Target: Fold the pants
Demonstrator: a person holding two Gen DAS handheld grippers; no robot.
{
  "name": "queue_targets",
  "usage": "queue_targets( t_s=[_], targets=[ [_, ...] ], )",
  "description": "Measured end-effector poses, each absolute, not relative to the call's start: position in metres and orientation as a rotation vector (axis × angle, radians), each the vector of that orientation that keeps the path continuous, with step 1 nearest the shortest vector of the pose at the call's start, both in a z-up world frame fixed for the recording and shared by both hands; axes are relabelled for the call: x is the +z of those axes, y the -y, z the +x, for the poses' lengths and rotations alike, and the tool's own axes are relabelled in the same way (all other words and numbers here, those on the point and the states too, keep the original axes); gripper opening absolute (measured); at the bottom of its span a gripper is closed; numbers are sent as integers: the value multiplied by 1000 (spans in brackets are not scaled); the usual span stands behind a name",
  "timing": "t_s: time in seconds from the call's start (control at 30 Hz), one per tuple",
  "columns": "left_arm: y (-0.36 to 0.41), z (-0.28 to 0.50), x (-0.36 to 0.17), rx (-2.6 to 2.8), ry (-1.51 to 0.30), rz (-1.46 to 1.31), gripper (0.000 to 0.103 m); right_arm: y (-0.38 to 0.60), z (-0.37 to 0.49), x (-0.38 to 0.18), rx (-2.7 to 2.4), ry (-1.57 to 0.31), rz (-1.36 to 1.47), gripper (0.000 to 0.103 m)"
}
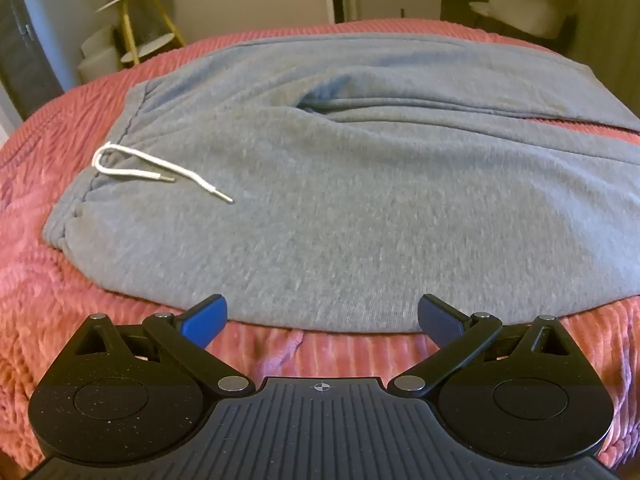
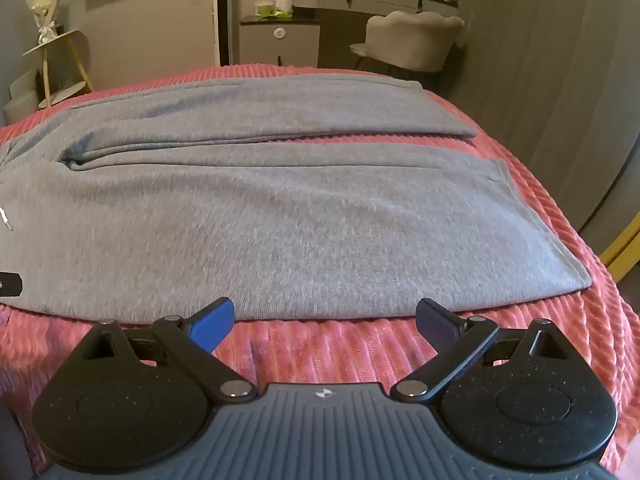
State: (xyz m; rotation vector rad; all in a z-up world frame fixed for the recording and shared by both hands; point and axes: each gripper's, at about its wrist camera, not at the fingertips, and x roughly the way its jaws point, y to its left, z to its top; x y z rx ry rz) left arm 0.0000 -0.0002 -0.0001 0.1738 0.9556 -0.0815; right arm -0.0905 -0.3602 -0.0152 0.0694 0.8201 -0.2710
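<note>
Sweatpants: grey sweatpants (image 1: 340,184) lie spread flat across the bed, waistband to the left, both legs running to the right; the far leg (image 2: 280,108) lies just beside the near leg (image 2: 320,232), a narrow strip of bedspread showing between them toward the cuffs.
Drawstring: a white drawstring (image 1: 132,166) hangs out of the waistband and lies loose on the grey fabric, its two tipped ends apart.
Bedspread: a pink ribbed bedspread (image 1: 280,352) covers the bed under the pants.
Left claw: the left claw (image 1: 322,320) stands wide open and holds nothing, tilted downward, near the hip part of the pants' near edge, blue pads (image 1: 206,320) over the bedspread.
Right claw: the right claw (image 2: 324,322) is also spread wide and empty, near the near leg's lower edge.
Room: a grey chair (image 2: 412,38) and a cabinet (image 2: 280,42) stand beyond the bed.
</note>
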Motion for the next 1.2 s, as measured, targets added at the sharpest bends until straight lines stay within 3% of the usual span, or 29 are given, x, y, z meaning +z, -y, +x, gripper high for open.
queue_targets(
  t_s=[1.2],
  targets=[
    [-1,0,-3,-87,-968,164,103,365,-92,-13,-277,-817,102,97]
  ],
)
